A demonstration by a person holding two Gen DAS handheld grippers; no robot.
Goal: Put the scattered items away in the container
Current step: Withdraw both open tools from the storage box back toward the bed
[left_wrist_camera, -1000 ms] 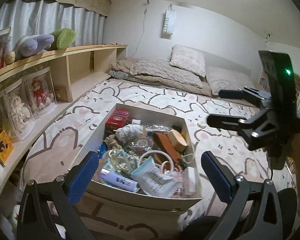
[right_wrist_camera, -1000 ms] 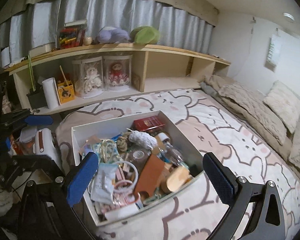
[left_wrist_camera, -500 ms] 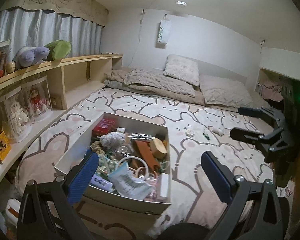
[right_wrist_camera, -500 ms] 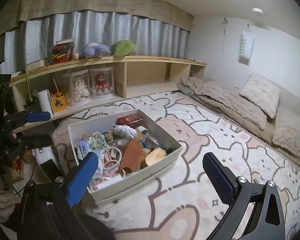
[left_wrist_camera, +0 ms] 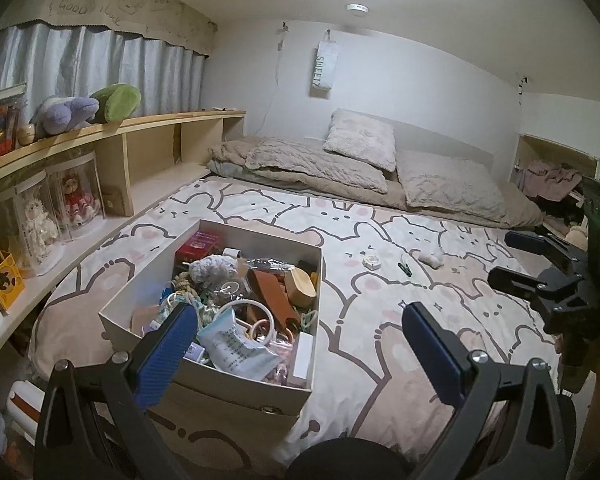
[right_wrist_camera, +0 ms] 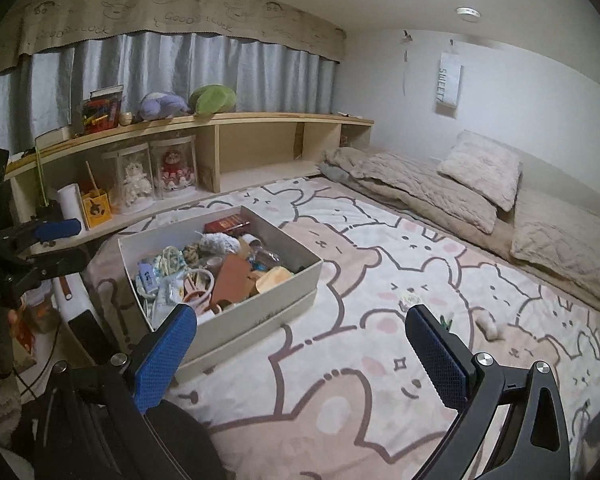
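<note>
Your left gripper (left_wrist_camera: 300, 336) hangs above the near end of the box (left_wrist_camera: 204, 376), jaws spread wide, nothing between the blue pads. Your right gripper (right_wrist_camera: 302, 344) is likewise spread and empty, held over the bear-print bedspread (right_wrist_camera: 340, 380) just right of the box (right_wrist_camera: 260, 312); from the left wrist view it shows at the right edge (left_wrist_camera: 540, 268), well clear of the box.

The box sits on the bedspread near the shelf side, already heaped: a red packet (left_wrist_camera: 198, 244), a grey fluffy ball (left_wrist_camera: 214, 268), a brown leather piece (left_wrist_camera: 272, 296), a wooden block (left_wrist_camera: 300, 286), a pale printed pouch (left_wrist_camera: 236, 344).

Three items lie loose on the bedspread right of the box, each apart from the others: a small white square item (left_wrist_camera: 371, 261), a green clip (left_wrist_camera: 405, 267), and a white fluffy scrap (left_wrist_camera: 430, 258). In the right wrist view the clip is partly hidden behind your right finger; the scrap (right_wrist_camera: 488, 326) lies just beyond it.
</note>
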